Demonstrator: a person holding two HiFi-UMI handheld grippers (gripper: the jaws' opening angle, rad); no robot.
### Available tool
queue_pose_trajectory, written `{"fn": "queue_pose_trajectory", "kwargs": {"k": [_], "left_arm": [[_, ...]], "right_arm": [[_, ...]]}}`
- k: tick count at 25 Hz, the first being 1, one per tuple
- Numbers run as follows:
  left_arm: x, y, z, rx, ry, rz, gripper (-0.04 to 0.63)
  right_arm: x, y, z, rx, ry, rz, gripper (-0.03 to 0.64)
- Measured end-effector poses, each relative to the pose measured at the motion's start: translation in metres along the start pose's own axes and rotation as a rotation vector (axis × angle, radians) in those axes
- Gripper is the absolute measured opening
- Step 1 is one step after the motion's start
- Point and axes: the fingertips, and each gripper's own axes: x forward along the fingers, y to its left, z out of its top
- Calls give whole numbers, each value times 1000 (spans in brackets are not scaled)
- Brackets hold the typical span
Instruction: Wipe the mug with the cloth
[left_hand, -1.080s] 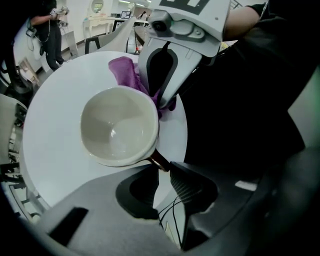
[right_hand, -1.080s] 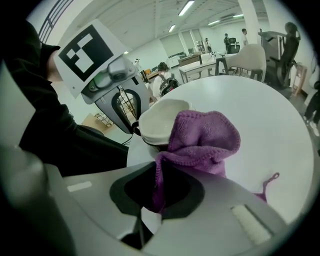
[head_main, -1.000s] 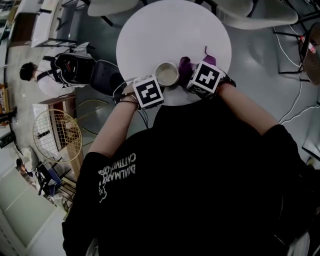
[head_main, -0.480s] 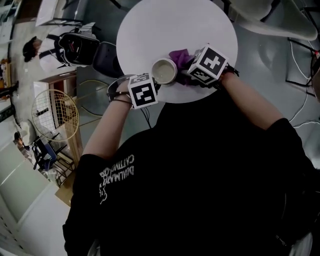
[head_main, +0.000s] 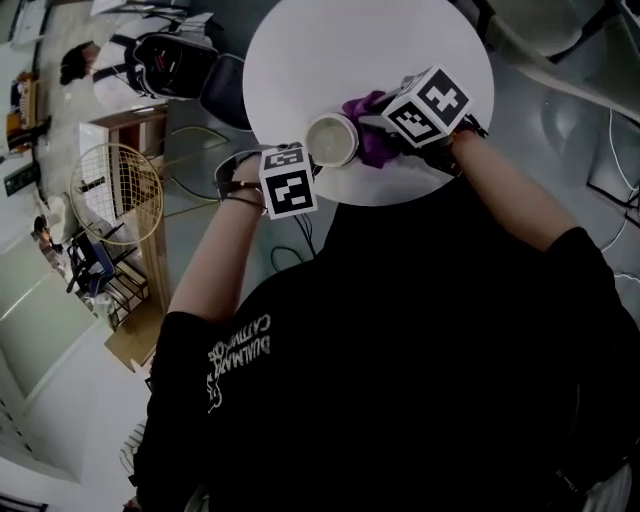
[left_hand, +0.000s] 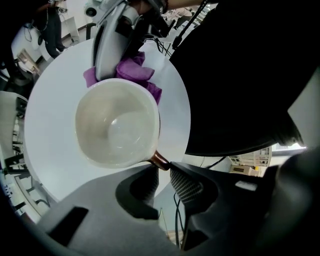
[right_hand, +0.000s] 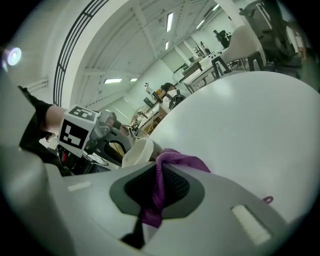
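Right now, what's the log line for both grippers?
left gripper: shut on handle of cream ceramic mug | right gripper: shut on purple cloth | cloth: against mug's outer side | surface: round white table

Quick rundown of our getup: we're in a black T-shirt (head_main: 420, 330) with short sleeves (head_main: 195, 335) and a white print (head_main: 238, 355) on the left side. It's some lettering plus a small figure, too small to read. There are thin dark bands (head_main: 243, 197) round our left wrist and a dark strap (head_main: 462, 150) at the right one.

The left gripper (left_hand: 162, 175) is matte dark grey, rounded and moulded, with ribbed pads (left_hand: 184, 187). The right gripper (right_hand: 159, 187) has a light grey shell with a dark grey pocket round its textured pads, plus a pale rectangular patch (right_hand: 248, 222). Each one carries a white cube with black square markers, left cube (head_main: 288, 180) and right cube (head_main: 428, 104).
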Motion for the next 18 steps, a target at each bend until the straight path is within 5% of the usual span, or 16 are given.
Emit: {"fn": "queue_pose_trajectory", "kwargs": {"k": [7, 18], "left_arm": [[1, 1, -1, -6, 17, 2, 77], [-3, 4, -3, 54, 61, -10, 75]], "right_arm": [[4, -7, 25, 48, -85, 56, 28], [13, -20, 53, -56, 21, 64, 28]]}}
